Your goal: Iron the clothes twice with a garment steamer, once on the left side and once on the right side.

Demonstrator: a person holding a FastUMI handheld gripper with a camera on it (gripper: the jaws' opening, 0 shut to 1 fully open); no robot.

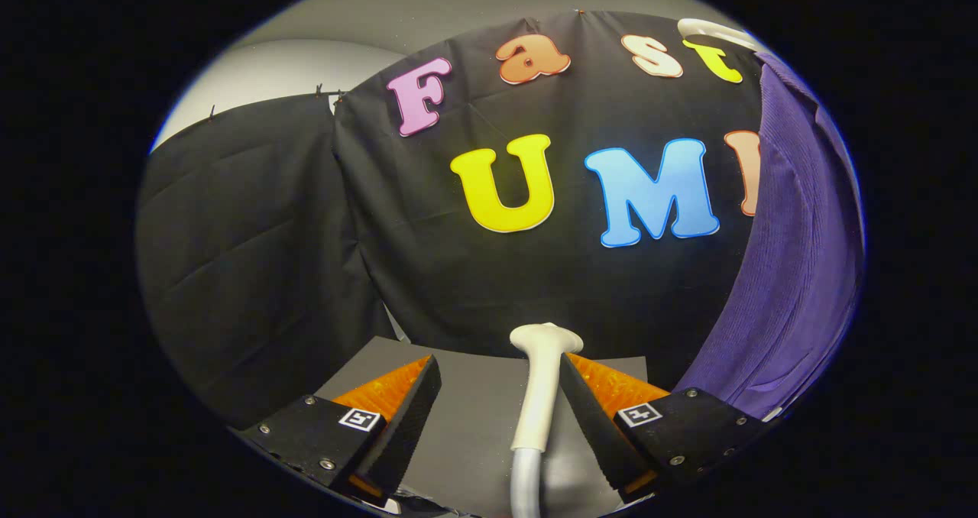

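Tongs spread open, steamer handle against right finger only, gap leftward above grey surface, purple garment hanging right.

Grey tabletop, black cloth wall

Grey table is showing flat and matte between and under the fingers, its far edge running straight across at 12 o'clock. The steamer is sitting over it, head pointing to 12, hose trailing back toward 6. Can't tell if it's resting on the surface or just above it. Gripper is hanging spread wide over the table. The steamer is sitting close against the inner face of the finger at 3 o'clock, well apart from the one at 9. Bare grey is showing between that finger and the steamer.
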